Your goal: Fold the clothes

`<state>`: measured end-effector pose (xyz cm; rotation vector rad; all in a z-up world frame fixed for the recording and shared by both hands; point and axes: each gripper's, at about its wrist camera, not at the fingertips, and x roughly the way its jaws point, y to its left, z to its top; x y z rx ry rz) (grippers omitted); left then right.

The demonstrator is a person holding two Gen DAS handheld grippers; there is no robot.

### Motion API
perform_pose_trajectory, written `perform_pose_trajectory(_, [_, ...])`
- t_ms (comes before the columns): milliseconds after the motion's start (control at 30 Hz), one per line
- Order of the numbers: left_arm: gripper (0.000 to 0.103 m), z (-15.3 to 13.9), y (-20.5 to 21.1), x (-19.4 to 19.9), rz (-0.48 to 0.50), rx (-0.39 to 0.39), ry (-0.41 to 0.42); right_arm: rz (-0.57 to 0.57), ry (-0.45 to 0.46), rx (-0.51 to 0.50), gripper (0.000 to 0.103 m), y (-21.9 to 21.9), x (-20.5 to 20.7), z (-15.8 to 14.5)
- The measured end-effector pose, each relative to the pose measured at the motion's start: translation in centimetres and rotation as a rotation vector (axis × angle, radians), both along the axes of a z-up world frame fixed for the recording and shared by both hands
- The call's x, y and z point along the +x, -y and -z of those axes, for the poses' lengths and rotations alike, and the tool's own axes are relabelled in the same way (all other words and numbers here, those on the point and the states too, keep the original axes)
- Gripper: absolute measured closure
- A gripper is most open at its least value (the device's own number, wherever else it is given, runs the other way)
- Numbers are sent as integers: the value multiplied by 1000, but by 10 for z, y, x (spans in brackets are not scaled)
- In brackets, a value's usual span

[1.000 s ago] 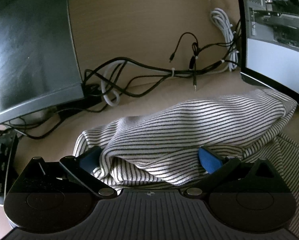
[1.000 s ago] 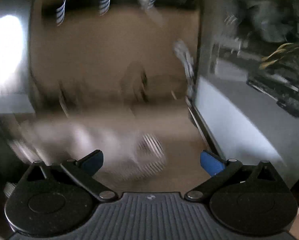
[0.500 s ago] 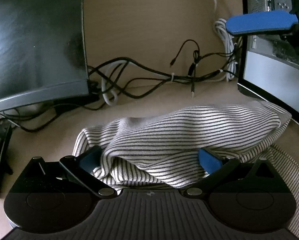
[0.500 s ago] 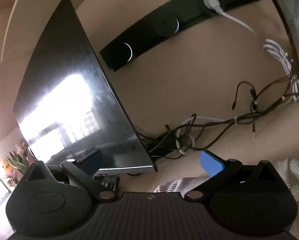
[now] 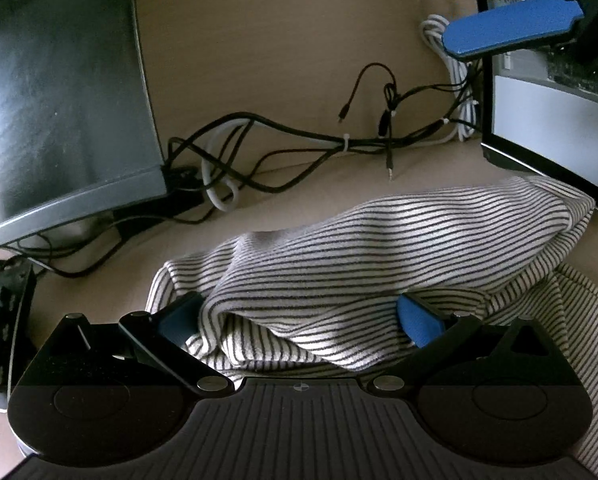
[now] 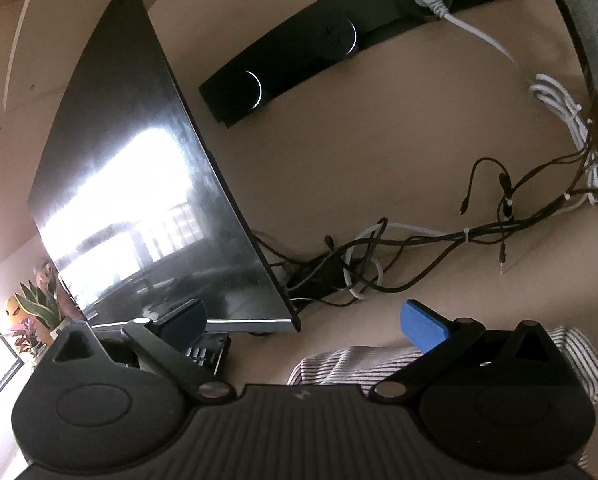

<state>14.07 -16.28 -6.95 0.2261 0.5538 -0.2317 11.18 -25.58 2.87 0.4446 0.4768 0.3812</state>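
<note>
Lying bunched on the near part of the counter [image 5: 299,60]: one striped garment [image 5: 379,248]. I am keeping the left gripper [image 5: 299,316] spread wide, a fold draping over both blue fingers [image 5: 417,322]. I am holding the right gripper [image 6: 303,320] released, empty, raised above the cloth. Sitting far left: dark monitor [image 5: 55,92]. Trailing along the far side: tangled cables [image 5: 299,144].

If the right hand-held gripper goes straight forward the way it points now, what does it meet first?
Probably the tangle of cables beside the dark monitor. The right hand-held gripper is open with nothing between; depth is unclear.
</note>
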Motion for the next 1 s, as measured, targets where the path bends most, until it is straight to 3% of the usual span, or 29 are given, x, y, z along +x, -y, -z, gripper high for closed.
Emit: perform_pose_trajectory(1000, [0, -1, 0, 2, 6, 9, 2, 15, -15, -9, 0, -2, 3, 1])
